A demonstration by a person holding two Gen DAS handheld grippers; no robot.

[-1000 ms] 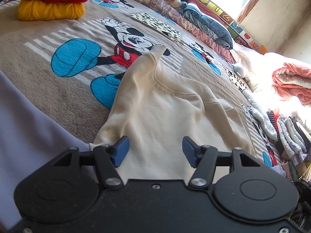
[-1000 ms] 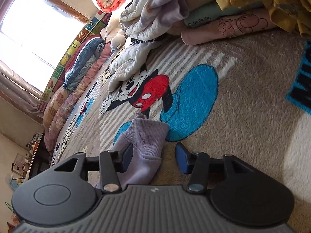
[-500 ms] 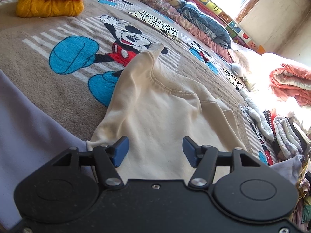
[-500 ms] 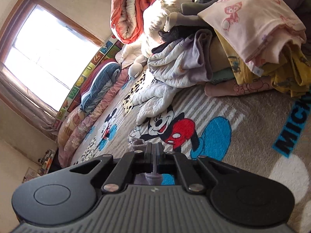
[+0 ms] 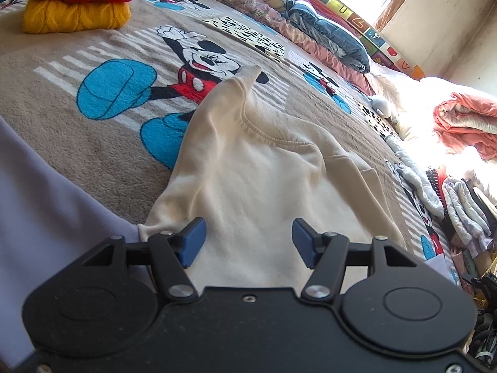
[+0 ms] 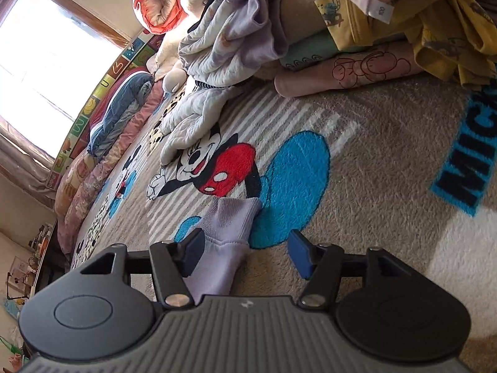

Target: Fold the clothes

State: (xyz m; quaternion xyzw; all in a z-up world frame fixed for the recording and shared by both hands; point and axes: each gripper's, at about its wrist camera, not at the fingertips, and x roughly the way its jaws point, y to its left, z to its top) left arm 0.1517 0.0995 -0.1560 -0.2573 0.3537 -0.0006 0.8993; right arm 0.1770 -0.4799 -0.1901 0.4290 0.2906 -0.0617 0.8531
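A soft, matt cream sweatshirt (image 5: 264, 192) with a ribbed collar lies on a fuzzy, plush blanket (image 5: 62, 143). Chunky cable-knit yellow sweater (image 5: 74, 17). Lilac ribbed-knit cuff (image 6: 230, 227). Matt black plastic grippers carry blue rubbery fingers (image 5: 194, 241) and shiny metal screws.

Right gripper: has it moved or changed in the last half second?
Yes. The right gripper has reopened, releasing the lilac cuff, and dropped back nearer the Mickey blanket.

Both wrist views low over blanket (image 5: 102, 161), seemingly facing window
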